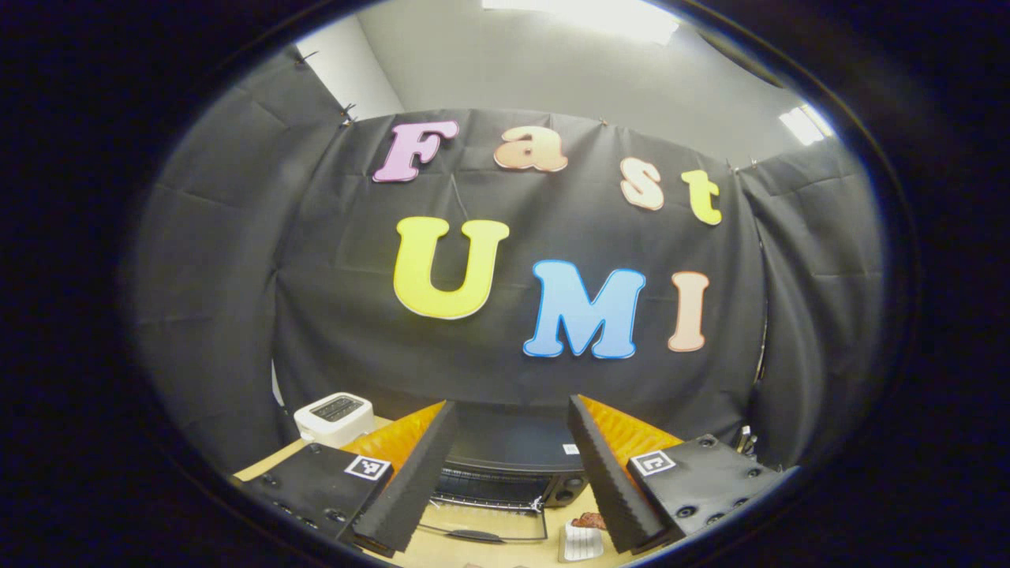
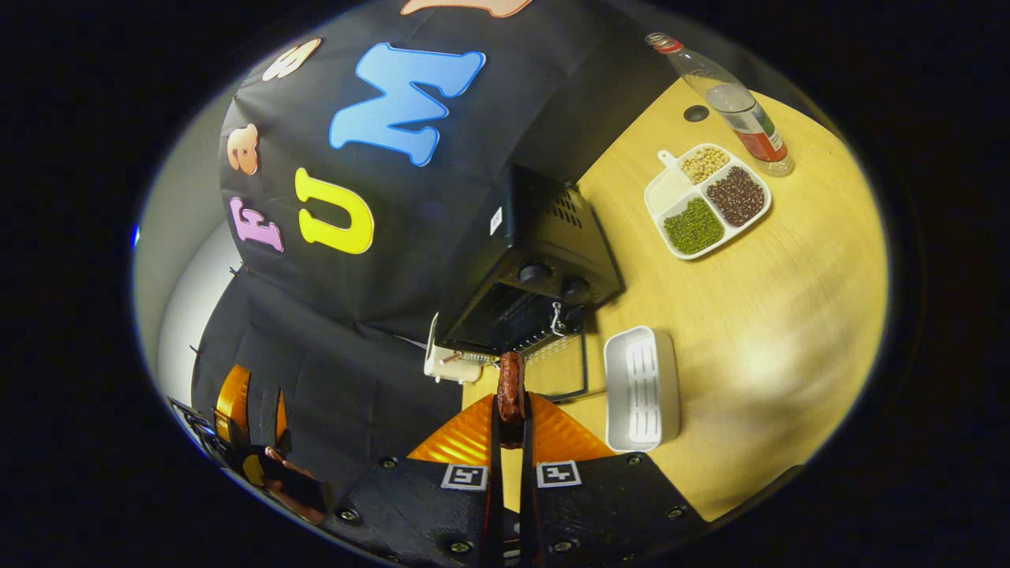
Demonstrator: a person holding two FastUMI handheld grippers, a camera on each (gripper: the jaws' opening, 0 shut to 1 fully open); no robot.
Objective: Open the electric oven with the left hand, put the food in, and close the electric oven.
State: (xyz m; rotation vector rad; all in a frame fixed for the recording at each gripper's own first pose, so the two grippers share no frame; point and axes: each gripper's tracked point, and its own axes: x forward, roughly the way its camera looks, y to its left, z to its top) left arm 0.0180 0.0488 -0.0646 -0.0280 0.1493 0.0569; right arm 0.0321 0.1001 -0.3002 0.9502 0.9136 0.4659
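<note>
1. Between the right gripper [image 2: 510, 430] fingers sits the food [image 2: 510, 394], a small reddish-brown piece, sausage-like, glossy on its skin. Both fingers press on its lower part; the top sticks out above the tips.
2. Handling, my guess: light, soft, prob. greasy, so it could slip or squash. The pinch is low on the piece and narrow; a hold nearer the middle w/ gentle pressure would seem safer. Not fragile like glass, but may tear if squeezed hard.
3. Left gripper [image 1: 509, 465] is spread wide, holding nothing, hovering above the table [image 2: 789, 315] and facing the oven [image 1: 505, 457].
4. Oven: black box, two knobs on the front at one side, vents on the casing. Its door [image 1: 489, 525] is already down, glass panel w/ a dark handle lying flat toward the table edge; wire rack visible in the mouth.
5. Food hangs just in front of the oven opening in the right gripper view, not yet inside. So opening looks done; loading and closing remain.
6. Near the door: white ribbed dish [image 2: 641, 388], empty in the right gripper view.
7. Farther off: a divided tray [image 2: 708, 201] of beans, a bottle [image 2: 730, 102], a white toaster [image 1: 334, 418] beside the oven.
</note>
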